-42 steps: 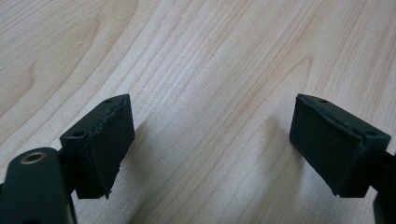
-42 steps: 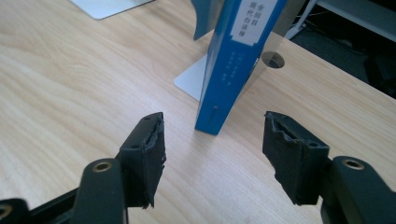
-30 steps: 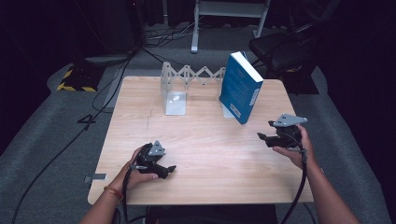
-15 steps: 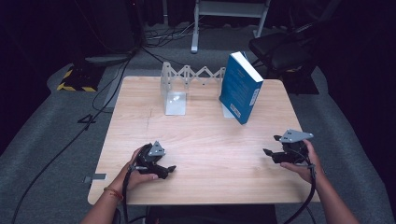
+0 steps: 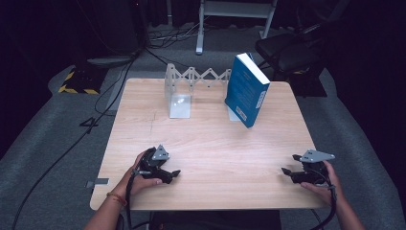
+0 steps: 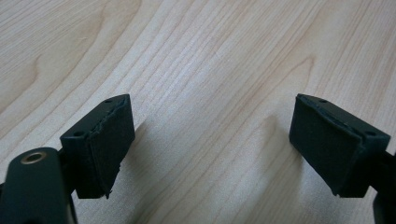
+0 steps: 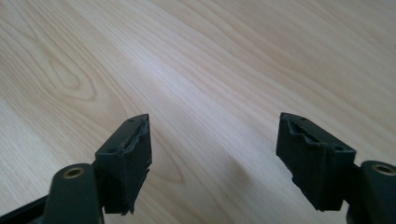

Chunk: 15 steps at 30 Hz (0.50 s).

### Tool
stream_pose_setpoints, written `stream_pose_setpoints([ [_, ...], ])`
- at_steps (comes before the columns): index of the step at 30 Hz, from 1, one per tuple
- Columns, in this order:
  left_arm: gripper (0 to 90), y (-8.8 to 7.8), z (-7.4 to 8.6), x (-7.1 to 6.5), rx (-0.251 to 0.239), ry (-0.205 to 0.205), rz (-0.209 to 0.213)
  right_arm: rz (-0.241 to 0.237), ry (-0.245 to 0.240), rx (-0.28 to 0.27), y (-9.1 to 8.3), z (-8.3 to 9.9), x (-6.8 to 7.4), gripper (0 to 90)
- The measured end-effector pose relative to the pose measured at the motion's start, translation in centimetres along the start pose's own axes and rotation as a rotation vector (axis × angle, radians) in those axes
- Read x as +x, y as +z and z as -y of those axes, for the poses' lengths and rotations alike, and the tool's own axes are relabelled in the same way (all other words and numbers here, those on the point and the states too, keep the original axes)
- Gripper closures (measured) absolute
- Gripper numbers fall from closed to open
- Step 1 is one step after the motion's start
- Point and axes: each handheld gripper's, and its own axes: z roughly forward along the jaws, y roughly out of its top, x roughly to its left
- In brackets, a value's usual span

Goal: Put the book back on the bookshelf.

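Standing upright, spine vertical, blue book [image 5: 246, 90] tilts left (both grippers' jaws spread, empty).

The table [image 5: 210, 158] is pale matt wood with visible grain, the book [image 5: 246, 91] glossy blue, the folding rack [image 5: 191, 81] light metal.

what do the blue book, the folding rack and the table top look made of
Blue upright book: paper block in a glossy card cover, judging by its sheen. Pale zigzag folding rack: likely metal, thin and shiny. Light wooden table top: wood or laminate, matte, visible grain.
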Motion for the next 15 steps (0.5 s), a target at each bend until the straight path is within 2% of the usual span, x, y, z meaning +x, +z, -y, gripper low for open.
stream_pose_setpoints([
  [4,14.6,0.0,0.0,0.0,-0.001,0.0,0.002,-0.001,0.063,0.001,-0.3,2.3,-0.7,25.8],
  [5,14.6,0.0,0.0,0.0,-0.001,0.0,0.002,-0.001,0.063,0.001,-0.3,2.3,-0.7,25.8],
  [9,14.6,0.0,0.0,0.0,0.0,0.0,0.002,-0.023,0.147,-0.035,-0.8,3.7,-1.4,24.2],
  [15,14.6,0.0,0.0,0.0,0.001,0.0,0.002,-0.028,0.163,-0.04,-0.7,3.8,-1.5,23.5],
])
